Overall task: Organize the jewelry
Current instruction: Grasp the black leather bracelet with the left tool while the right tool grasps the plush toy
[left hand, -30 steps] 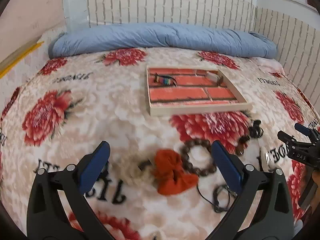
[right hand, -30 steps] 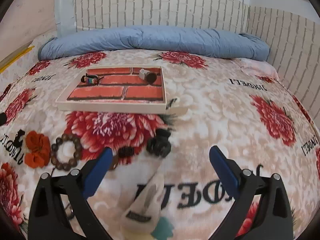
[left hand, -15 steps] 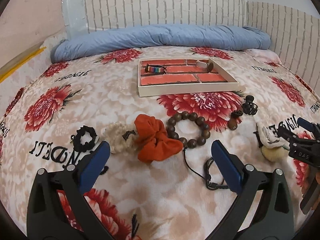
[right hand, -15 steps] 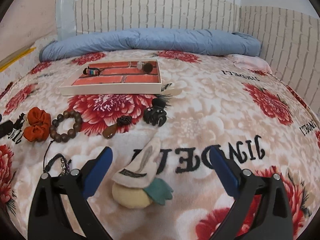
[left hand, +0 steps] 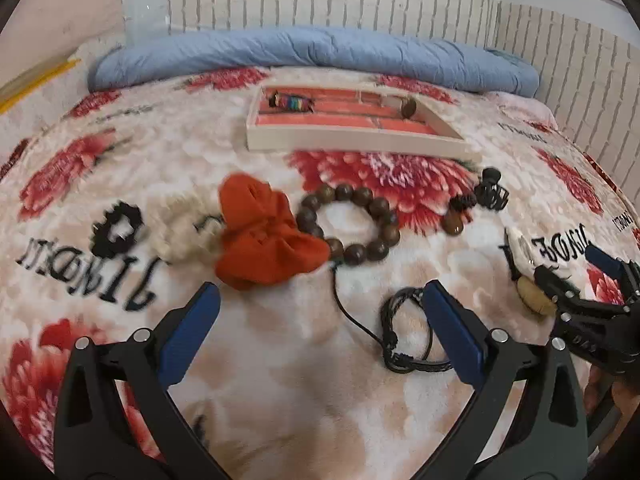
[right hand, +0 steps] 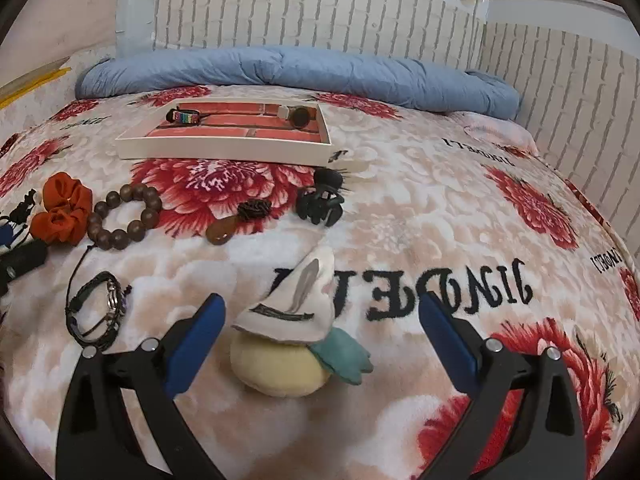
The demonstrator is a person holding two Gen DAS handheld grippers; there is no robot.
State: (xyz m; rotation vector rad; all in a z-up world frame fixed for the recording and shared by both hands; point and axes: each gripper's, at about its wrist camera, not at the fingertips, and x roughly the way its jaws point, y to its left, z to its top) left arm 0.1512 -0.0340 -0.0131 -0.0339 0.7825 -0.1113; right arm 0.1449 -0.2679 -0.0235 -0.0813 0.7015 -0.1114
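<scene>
A white tray (left hand: 360, 138) with a red brick-pattern floor lies far on the bed, holding a rainbow bracelet (left hand: 291, 102) and a brown-faced watch (right hand: 298, 114). Nearer lie an orange scrunchie (left hand: 264, 236), a brown bead bracelet (left hand: 352, 224), a black cord bracelet (left hand: 404, 332), a black hair claw (right hand: 320, 204), a brown pendant (right hand: 222, 230) and a black scrunchie (left hand: 116, 230). My left gripper (left hand: 316, 332) is open and empty, above the blanket before the scrunchie. My right gripper (right hand: 320, 332) is open, straddling a plush hair clip (right hand: 288, 336).
A cream scrunchie (left hand: 182, 232) lies left of the orange one. A rolled blue duvet (right hand: 296, 68) runs along the brick-pattern wall behind the tray. The right gripper shows at the right edge of the left wrist view (left hand: 592, 300). The flowered blanket (right hand: 440, 208) covers the bed.
Both grippers have pulled back and dropped lower toward the blanket. The objects look nearer and flatter. Nothing was picked up or moved.
</scene>
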